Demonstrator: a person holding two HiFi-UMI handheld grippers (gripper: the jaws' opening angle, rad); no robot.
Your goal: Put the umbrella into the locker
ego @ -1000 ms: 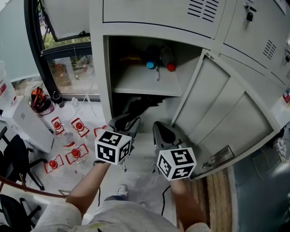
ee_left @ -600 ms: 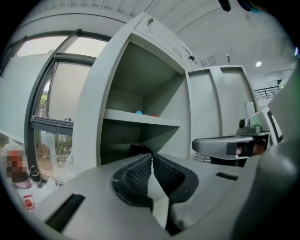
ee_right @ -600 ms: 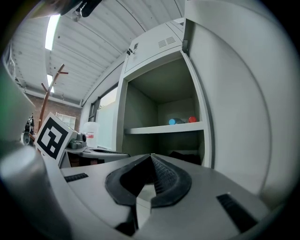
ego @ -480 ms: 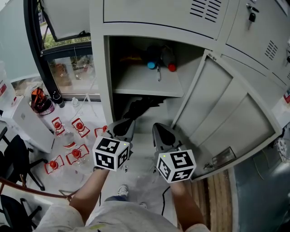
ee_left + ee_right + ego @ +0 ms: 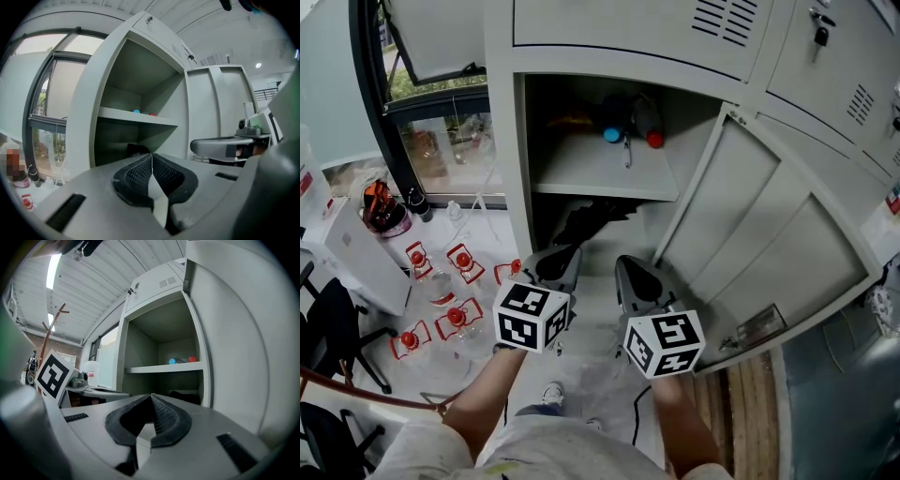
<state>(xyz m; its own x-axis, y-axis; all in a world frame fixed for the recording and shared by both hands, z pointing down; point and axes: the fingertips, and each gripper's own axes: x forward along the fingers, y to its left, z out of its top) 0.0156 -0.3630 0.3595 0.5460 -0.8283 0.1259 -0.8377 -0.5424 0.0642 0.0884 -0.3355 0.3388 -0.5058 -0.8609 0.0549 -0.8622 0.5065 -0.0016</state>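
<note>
The locker [image 5: 508, 141] fills the middle of the head view, a pale grey steel cabinet with its front open towards me. Its door [image 5: 769, 234] is swung out to the right and stands wide, its inner face turned to me. Inside, a shelf [image 5: 581, 173] splits the space into an upper bay and a lower one.

The umbrella [image 5: 589, 222] is already in the lower bay, under the shelf: a black, folded bundle on the locker floor, towards the left side and well back from the front edge. As far as I can read it from above, its long axis runs at a slant, from the near left towards the far right corner, lying rather than standing. It is too dark for me to tell which end is the handle. In both gripper views it shows only as a dark lump low in the bay.

My left gripper [image 5: 558, 255] hangs in front of the lower bay, roughly level, aimed into the locker. Its jaws are pressed fully together with nothing between them, and they are clear of the umbrella. My right gripper [image 5: 628, 264] is just beside it, also aimed into the locker, its pads meeting at the tips and likewise empty.

On the shelf, towards the back, sit two dark things, one with a blue cap [image 5: 610, 135] and one with a red cap [image 5: 653, 140]
</note>
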